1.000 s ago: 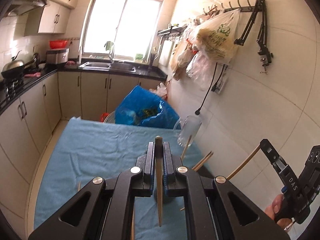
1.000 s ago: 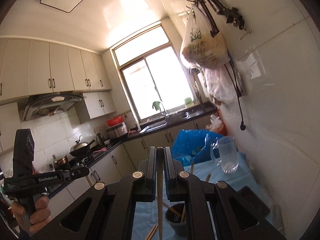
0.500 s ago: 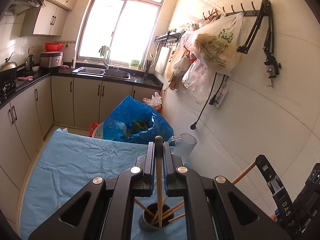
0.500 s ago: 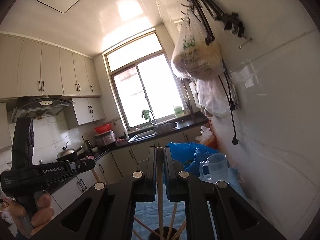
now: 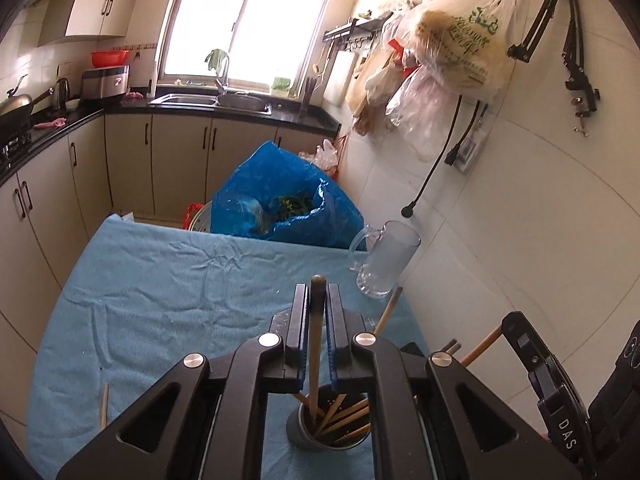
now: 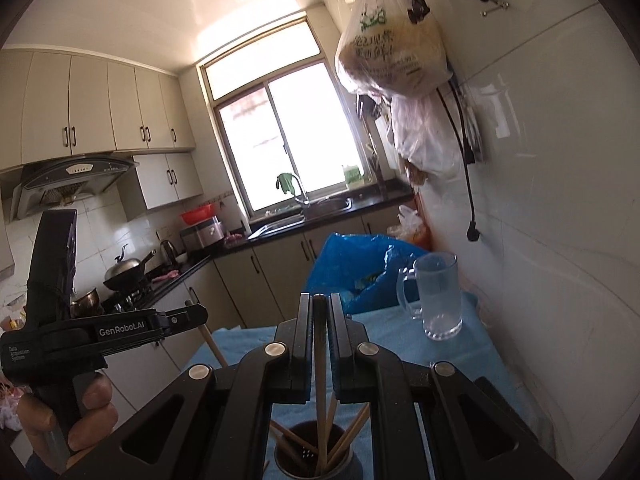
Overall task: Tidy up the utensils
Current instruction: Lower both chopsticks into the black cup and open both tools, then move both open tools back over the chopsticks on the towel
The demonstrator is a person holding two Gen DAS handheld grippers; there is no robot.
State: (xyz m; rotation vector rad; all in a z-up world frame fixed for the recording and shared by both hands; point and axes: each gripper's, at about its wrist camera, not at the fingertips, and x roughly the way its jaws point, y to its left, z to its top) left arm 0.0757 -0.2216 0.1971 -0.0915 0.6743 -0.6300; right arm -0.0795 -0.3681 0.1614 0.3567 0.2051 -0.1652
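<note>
My left gripper is shut on a wooden chopstick held upright, its lower end inside a dark round holder with several chopsticks. My right gripper is shut on another chopstick, its lower end inside the same holder. Each gripper shows in the other's view: the right one at the lower right, the left one at the left. A loose chopstick lies on the blue cloth at the left.
A blue cloth covers the table. A glass mug stands at the far right by the tiled wall. A blue plastic bag sits past the table's far edge. Plastic bags hang on wall hooks.
Both grippers have come in over the holder and lowered their chopsticks, whose ends now stand inside it. The holder has come into view between the fingers.
</note>
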